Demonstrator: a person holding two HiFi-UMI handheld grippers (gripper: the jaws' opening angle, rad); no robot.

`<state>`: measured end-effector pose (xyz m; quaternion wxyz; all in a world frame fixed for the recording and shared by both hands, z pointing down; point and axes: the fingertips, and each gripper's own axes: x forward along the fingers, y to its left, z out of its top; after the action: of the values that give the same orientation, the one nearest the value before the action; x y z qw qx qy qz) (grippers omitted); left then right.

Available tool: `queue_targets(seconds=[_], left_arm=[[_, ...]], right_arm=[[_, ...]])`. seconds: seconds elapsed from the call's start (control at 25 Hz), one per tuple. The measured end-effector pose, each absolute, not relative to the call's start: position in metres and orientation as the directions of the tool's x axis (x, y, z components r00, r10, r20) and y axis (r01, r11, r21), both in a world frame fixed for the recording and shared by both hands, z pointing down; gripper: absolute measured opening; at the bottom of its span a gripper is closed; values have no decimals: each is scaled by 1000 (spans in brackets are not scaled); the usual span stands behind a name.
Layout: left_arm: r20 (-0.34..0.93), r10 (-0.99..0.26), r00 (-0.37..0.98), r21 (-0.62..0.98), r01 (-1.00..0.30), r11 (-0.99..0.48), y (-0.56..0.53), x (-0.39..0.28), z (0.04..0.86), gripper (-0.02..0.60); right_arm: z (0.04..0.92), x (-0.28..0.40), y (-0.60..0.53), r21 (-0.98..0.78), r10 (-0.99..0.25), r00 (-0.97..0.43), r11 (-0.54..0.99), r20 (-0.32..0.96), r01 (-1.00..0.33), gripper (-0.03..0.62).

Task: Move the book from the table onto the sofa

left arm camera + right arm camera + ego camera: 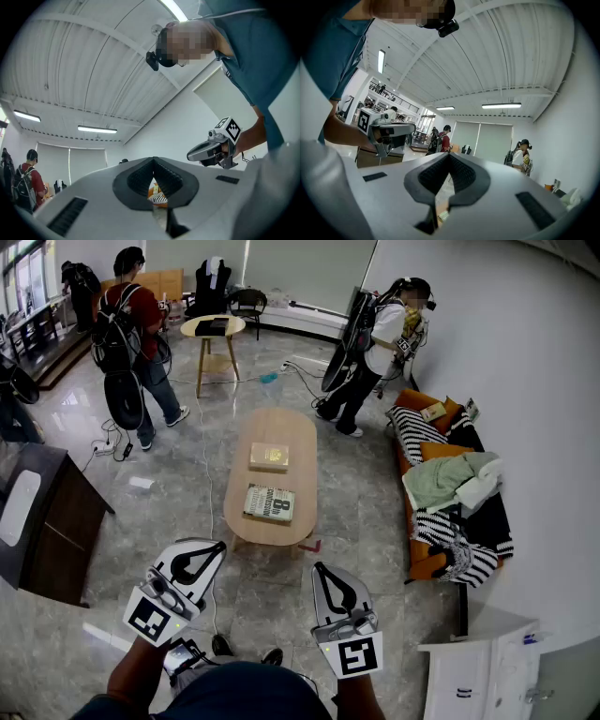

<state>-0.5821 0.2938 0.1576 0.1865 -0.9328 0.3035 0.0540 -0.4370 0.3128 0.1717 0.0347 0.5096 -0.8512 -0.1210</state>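
Observation:
Two books lie on the oval wooden coffee table (274, 426): a grey-covered book (270, 502) nearer me and a tan book (269, 457) behind it. The orange sofa (425, 564) stands against the right wall, piled with striped cushions and clothes. My left gripper (218, 547) and right gripper (321, 568) are held close to my body, short of the table's near end. Both are shut with nothing between the jaws. In the left gripper view the left gripper (153, 162) points slightly upward, and in the right gripper view the right gripper (449, 157) points level.
A dark cabinet (47, 521) stands at the left and a white cabinet (478, 671) at the lower right. Two people with backpacks stand beyond the table, one near the sofa's far end. A round side table (213, 326) stands further back. Cables run across the floor.

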Motion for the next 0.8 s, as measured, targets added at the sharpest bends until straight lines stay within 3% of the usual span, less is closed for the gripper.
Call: queue_targets(seconds=[0.8], left_arm=[[-201, -548, 812, -273, -584, -765, 273, -651, 168, 5]], right_arm=[[181, -483, 294, 201, -904, -421, 399, -80, -895, 14]])
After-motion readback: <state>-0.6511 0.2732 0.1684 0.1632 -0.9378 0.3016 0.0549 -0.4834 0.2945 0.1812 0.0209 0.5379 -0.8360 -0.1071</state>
